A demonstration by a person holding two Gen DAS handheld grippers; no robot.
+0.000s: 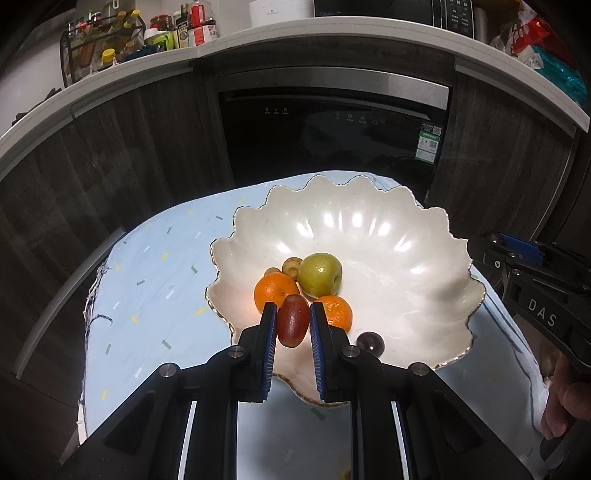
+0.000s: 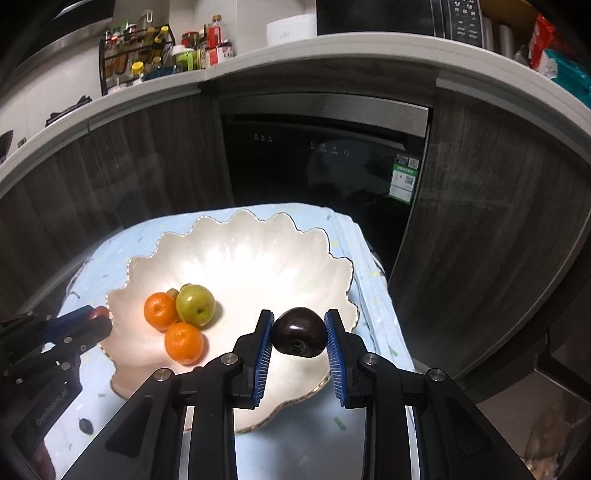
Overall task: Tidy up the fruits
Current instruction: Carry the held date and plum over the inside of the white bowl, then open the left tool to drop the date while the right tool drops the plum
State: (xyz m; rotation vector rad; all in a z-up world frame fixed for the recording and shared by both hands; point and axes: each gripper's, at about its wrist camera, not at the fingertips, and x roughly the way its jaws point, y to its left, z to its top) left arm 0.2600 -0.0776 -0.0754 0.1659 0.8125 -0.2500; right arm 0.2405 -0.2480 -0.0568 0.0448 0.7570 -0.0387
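Observation:
A white scalloped bowl (image 1: pixel 369 221) stands on a light blue cloth. In it lie two oranges (image 1: pixel 275 290), a green fruit (image 1: pixel 319 275), small brown fruits (image 1: pixel 291 266) and a dark round fruit (image 1: pixel 370 343). My left gripper (image 1: pixel 293 325) is shut on a red oblong fruit (image 1: pixel 292 320) over the bowl's near rim. My right gripper (image 2: pixel 299 334) is shut on a dark plum (image 2: pixel 299 332) above the bowl's (image 2: pixel 258 251) right side. The oranges (image 2: pixel 160 310) and green fruit (image 2: pixel 195 304) lie to its left. The left gripper (image 2: pixel 79 326) shows at the left edge.
The cloth-covered table (image 1: pixel 155 280) is small, with edges close around the bowl. Behind it stand dark cabinets and a black dishwasher (image 1: pixel 332 140). A counter above carries bottles (image 1: pixel 177 29) and appliances. The right gripper's body (image 1: pixel 535 295) is at the bowl's right.

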